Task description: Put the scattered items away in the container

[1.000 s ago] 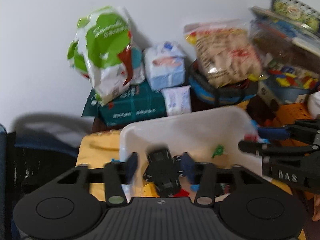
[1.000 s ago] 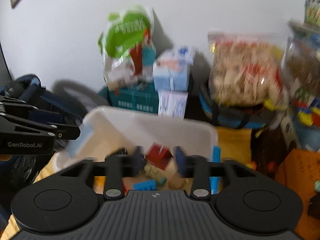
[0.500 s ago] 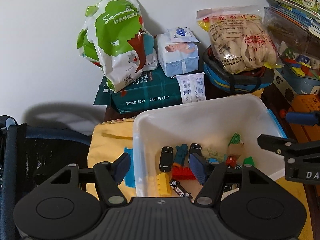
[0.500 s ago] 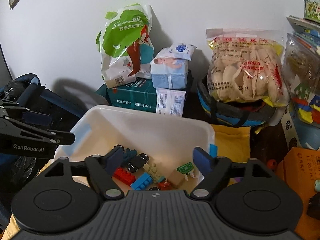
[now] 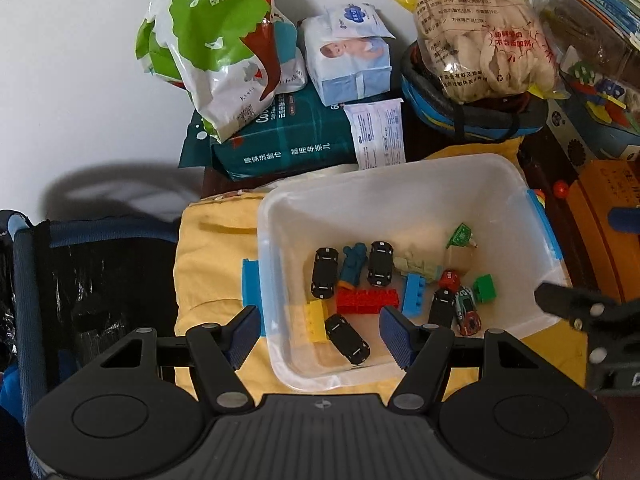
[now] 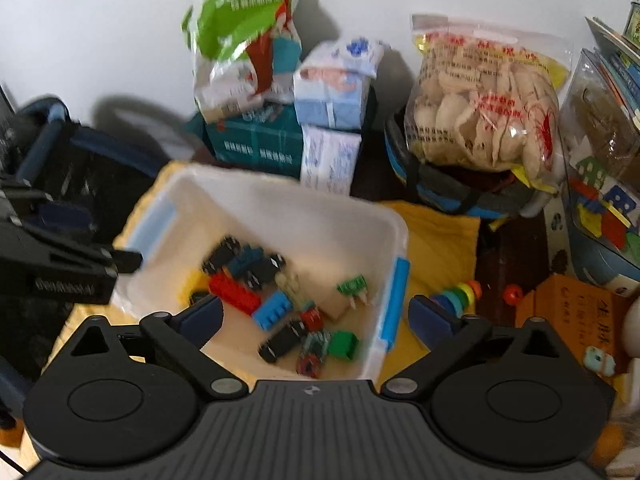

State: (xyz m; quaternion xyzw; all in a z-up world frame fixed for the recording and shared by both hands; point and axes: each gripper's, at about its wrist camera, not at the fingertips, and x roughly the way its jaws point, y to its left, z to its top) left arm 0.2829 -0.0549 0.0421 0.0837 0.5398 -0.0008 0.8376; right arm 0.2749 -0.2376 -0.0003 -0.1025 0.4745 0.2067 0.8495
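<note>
The green-and-white bag [image 5: 218, 40] at eleven o'clock carries the slanted white script "Semmel", though its last letters are hard to make out, with a line of white Chinese characters beneath. The dark teal pack [image 5: 284, 140] under it bears white Chinese characters along its front edge and part of a Latin word starting "CO". At one o'clock, the clear snack bag [image 5: 480, 40] shows red Chinese print and a recycling sign. The white sachet [image 5: 378, 132] at twelve o'clock holds fine print, too small to read. In the right wrist view, the other tool's black body [image 6: 64, 284] at nine o'clock reads a blurred "GenRobot.AI".
</note>
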